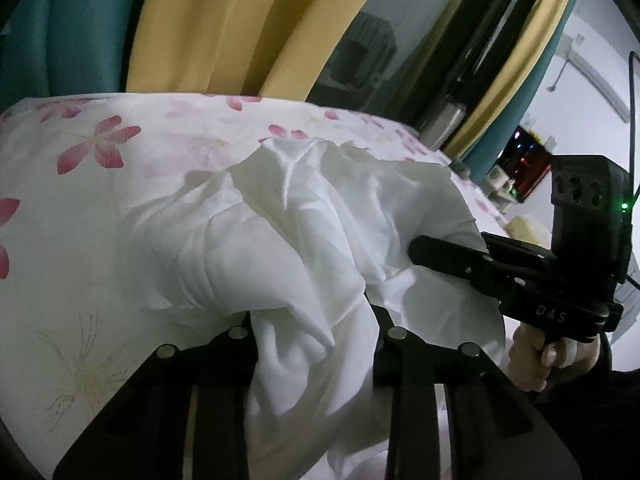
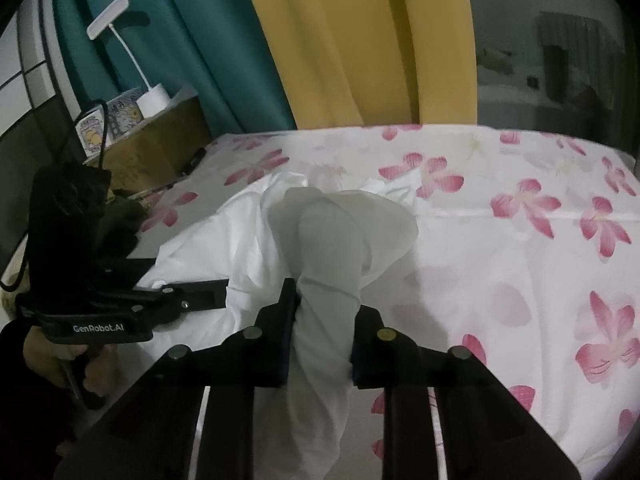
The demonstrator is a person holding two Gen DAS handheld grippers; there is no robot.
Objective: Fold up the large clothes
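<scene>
White garment seen bunched on flowery bed sheet. Left gripper clamped on fold of cloth – fabric pinched between both fingers. Right gripper squeezed shut on twisted bunch of same cloth – bunch held up off sheet. Teal curtain and yellow curtain hung behind bed. White lamp stood at side.

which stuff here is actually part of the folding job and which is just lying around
Part of the job:
- white garment, bunched on the flowered bedsheet
- left claw, shut on the garment
- right claw, shut on the garment

Just lying about:
- white desk lamp
- patterned mug
- wooden bedside stand
- teal and yellow curtains
</scene>
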